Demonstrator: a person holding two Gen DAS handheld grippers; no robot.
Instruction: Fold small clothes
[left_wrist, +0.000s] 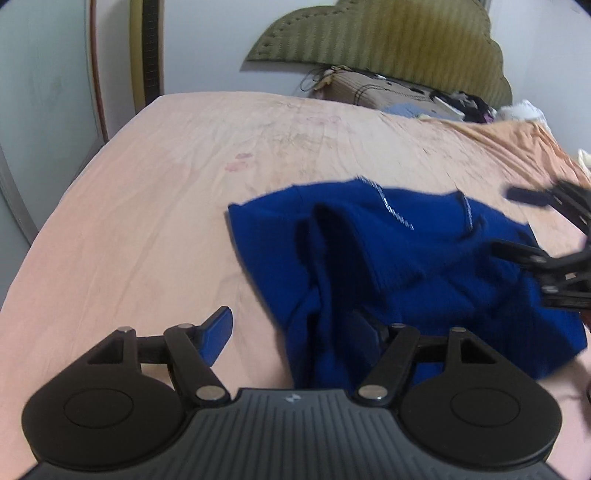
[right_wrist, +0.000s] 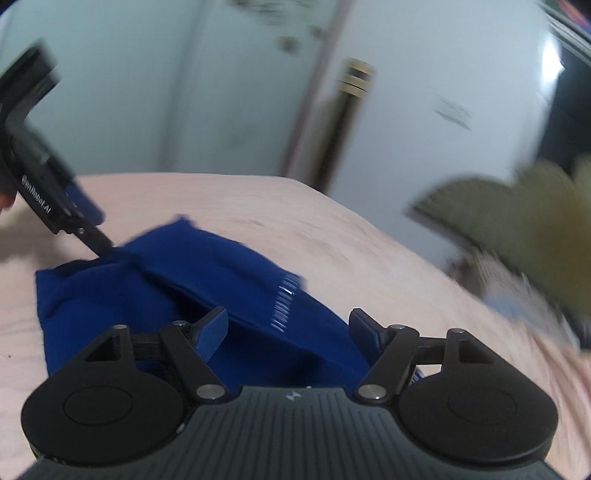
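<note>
A wide bed (left_wrist: 155, 206) covered in a pale peach sheet fills most of the left wrist view, its cloth lined with fine creases and marked by a faint reddish stain left of centre. Toward the upper right of that frame an olive quilted headboard (left_wrist: 388, 40) with a scalloped outline stands against a pale wall, and a tan pillow (left_wrist: 373, 90) with loose clutter sits below it at the far edge of the bed. A pale wardrobe door (left_wrist: 40, 92) and a dark vertical strip occupy the upper left.

The blue garment (left_wrist: 399, 266) lies crumpled on the sheet in the centre-right of the left wrist view, with a line of pale stitching along one edge (folds rise in a ridge through its middle). The left hand-held gripper (left_wrist: 291, 330) sits at the bottom of its own frame with fingers spread apart, the left one over bare sheet and the right one against the blue cloth. The right hand-held gripper (right_wrist: 288, 328) is likewise spread wide, low over the garment (right_wrist: 207, 295), nothing clamped between its fingers. In the right wrist view, which is blurred, the left tool enters from the upper left and its tip meets the garment's far edge, while pale wardrobe panels (right_wrist: 221, 85) fill the background.
</note>
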